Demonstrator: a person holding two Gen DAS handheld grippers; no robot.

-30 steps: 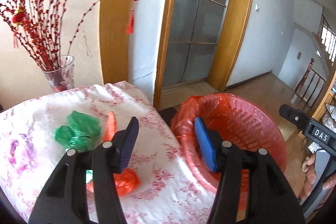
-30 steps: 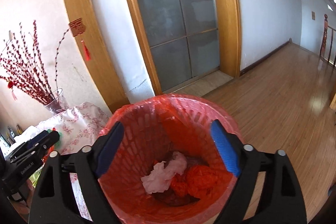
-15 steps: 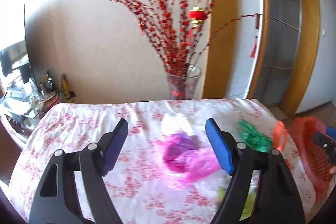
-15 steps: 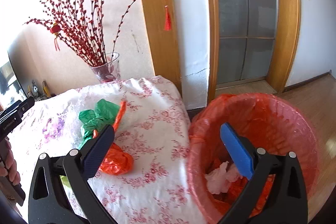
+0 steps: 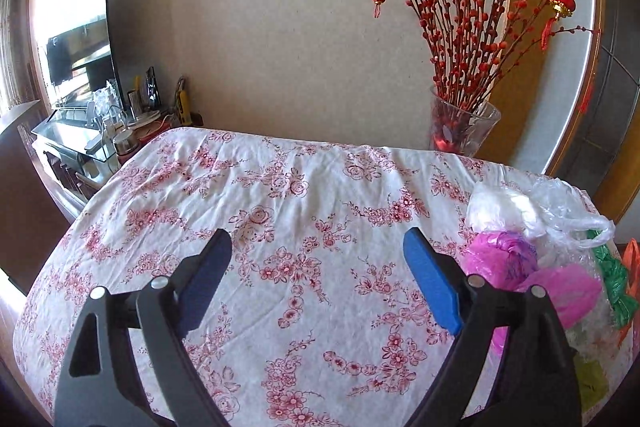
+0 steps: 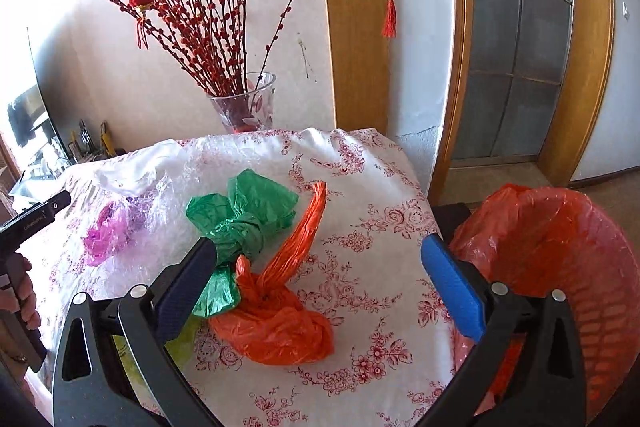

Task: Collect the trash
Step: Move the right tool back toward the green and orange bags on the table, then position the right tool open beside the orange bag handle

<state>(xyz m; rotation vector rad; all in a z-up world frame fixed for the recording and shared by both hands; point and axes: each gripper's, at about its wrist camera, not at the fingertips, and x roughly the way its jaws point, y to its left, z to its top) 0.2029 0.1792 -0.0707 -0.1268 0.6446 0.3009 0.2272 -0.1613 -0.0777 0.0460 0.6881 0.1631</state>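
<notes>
Both grippers, left (image 5: 318, 281) and right (image 6: 318, 289), swung from red-lined bin (image 6: 560, 239) to table; jaws wide, empty (knotted orange plastic bag (image 6: 276, 327) next).

Five plastic bags lie on one floral tablecloth (image 6: 360, 163): one orange bag (image 6: 276, 327), one green bag (image 6: 244, 215), one pink bag (image 5: 516, 267), one white bag (image 5: 500, 205) and one clear bag (image 5: 568, 207), all near the cloth's end beside the single red-lined trash basket (image 6: 560, 227). One glass vase (image 6: 246, 103) of red branches stands behind the tablecloth. Two grippers, each with two blue-padded fingers, are in view.
</notes>
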